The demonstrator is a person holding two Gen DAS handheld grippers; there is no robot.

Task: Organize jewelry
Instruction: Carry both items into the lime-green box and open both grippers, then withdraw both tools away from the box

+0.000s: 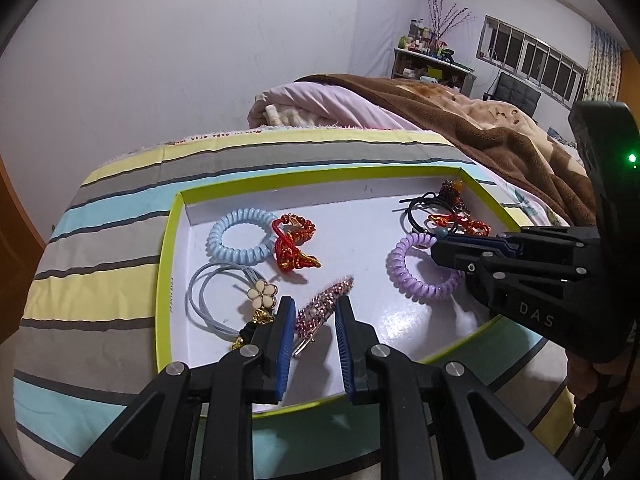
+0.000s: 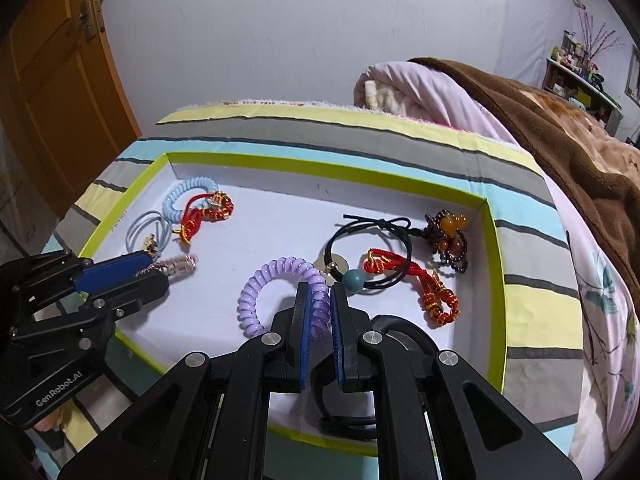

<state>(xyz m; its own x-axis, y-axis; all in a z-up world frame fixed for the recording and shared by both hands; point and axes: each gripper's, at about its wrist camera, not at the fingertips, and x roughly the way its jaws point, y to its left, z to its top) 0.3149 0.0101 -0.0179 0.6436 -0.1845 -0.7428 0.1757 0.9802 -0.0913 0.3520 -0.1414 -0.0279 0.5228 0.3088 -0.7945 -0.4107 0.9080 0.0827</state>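
**Both grippers over the jewelry tray**

White tray w/ lime-green rim sits on a striped cloth. Left gripper is spread apart, fingers either side of a pink glitter hair clip w/o pinching it; clip is long, sparkly, w/ a metal clasp end toward the gripper. Right gripper has its blue pads nearly together around one side of the purple coil hair tie, gripping it; the coil is glossy, lilac, spring-like.

Count:
- coil ties, 2: purple one, plus a pale blue coil tie ahead-left of the left gripper
- red knotted cord charms w/ gold bits, 2: one just ahead of the left gripper touching the blue coil, one right of the right gripper
- grey elastic w/ cream flower, 1, left of the left gripper
- black cord w/ teal bead, 1, just ahead of the right gripper
- dark bead bracelet w/ amber gourd, 1, ahead-right, near the tray corner
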